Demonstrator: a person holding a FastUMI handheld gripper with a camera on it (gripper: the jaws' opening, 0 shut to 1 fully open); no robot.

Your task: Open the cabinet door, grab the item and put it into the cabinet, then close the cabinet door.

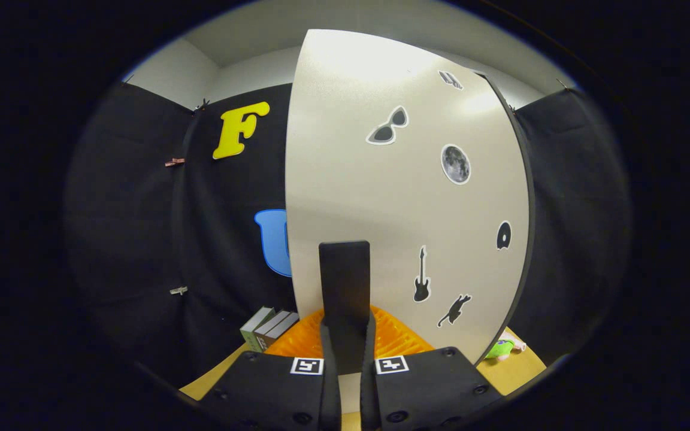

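Jaws clamped together on the black handle (345, 281) of the cabinet door (405, 197), the gripper (348, 347) should swing along the hinge arc, grip firm, while the green item (501, 349) waits on the tabletop (521, 368) beyond the door.

**Clearance around the cabinet door**

The pale cabinet door (405, 197) stands directly ahead and blocks forward passage. Its black handle (345, 281) sits between the fingers of the gripper (348, 353), which press on it from both sides. Left of the door, open space reaches the booth wall; low down there, books (267, 328) and an orange basket (393, 338) occupy the tabletop (516, 368).
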